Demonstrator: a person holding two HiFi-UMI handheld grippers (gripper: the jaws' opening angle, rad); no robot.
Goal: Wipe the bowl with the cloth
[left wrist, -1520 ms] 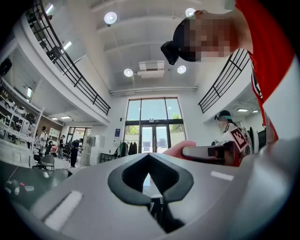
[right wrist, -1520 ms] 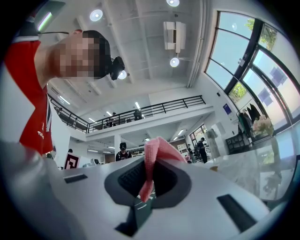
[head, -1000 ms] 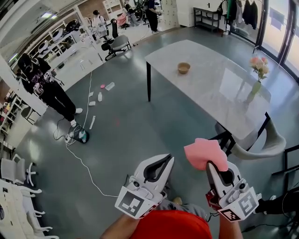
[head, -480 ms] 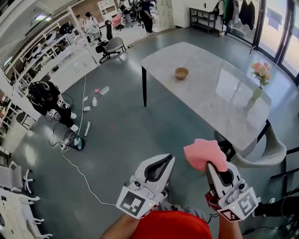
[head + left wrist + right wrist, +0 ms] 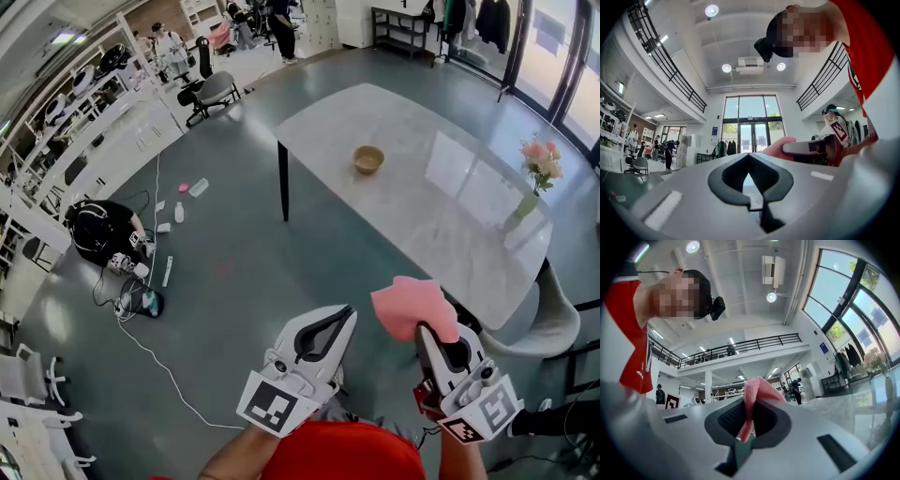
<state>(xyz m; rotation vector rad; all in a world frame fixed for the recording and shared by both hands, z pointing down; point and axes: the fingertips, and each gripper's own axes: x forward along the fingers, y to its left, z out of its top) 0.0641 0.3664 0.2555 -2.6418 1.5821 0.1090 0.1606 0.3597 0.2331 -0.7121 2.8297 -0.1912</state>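
A small tan bowl (image 5: 368, 158) stands on the grey marble table (image 5: 441, 202), far ahead of both grippers. The pink cloth (image 5: 412, 307) bunches out of my right gripper (image 5: 424, 330), which is shut on it; in the right gripper view the cloth (image 5: 751, 404) is pinched between the closed jaws (image 5: 746, 425). My left gripper (image 5: 349, 311) is shut with nothing in it, level and short of the table; in the left gripper view its jaws (image 5: 749, 157) meet at the tips. Both grippers are held close to my body, over the floor.
A vase of pink flowers (image 5: 536, 174) stands at the table's right end. A grey chair (image 5: 539, 328) sits at the table's near corner. A crouching person (image 5: 101, 234), cables and small items lie on the floor to the left. More people and desks are at the back.
The table and bowl have drawn nearer and shifted in the head view as I walk forward. The person on the left has crouched down. Both grippers keep their pose and grip.
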